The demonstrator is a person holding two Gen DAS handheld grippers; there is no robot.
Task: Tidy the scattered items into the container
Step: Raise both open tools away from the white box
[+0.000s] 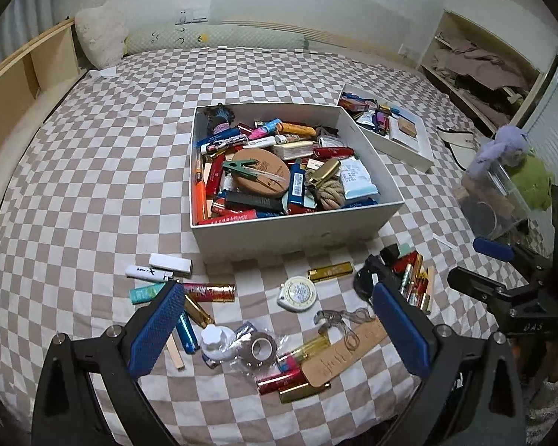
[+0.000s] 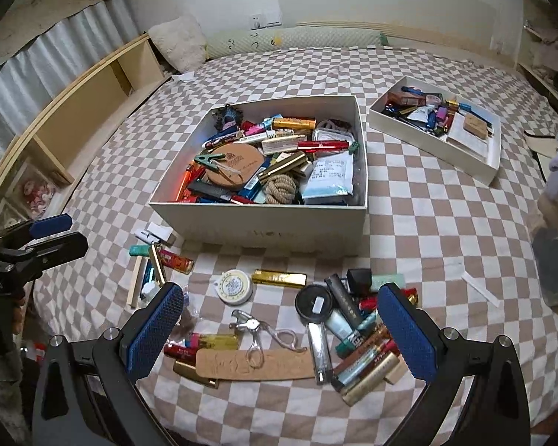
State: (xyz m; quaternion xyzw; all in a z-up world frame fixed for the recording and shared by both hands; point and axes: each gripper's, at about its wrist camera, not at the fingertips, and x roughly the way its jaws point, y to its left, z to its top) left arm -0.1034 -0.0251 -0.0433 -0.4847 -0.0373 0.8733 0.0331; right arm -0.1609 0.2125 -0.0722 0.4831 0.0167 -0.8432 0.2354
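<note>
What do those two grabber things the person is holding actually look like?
Each hand-held gripper, the left and the right, has two black angular metal arms with silver bolts. Its fingers carry long blue pads with a dimpled grip texture. White lettering marks the black body. No cables or sleeves show.

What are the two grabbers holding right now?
Nothing. The left gripper and right gripper are both open and empty above the bed.

A clear container right of the right gripper is cut by the frame edge; box labels too small to read.
</note>
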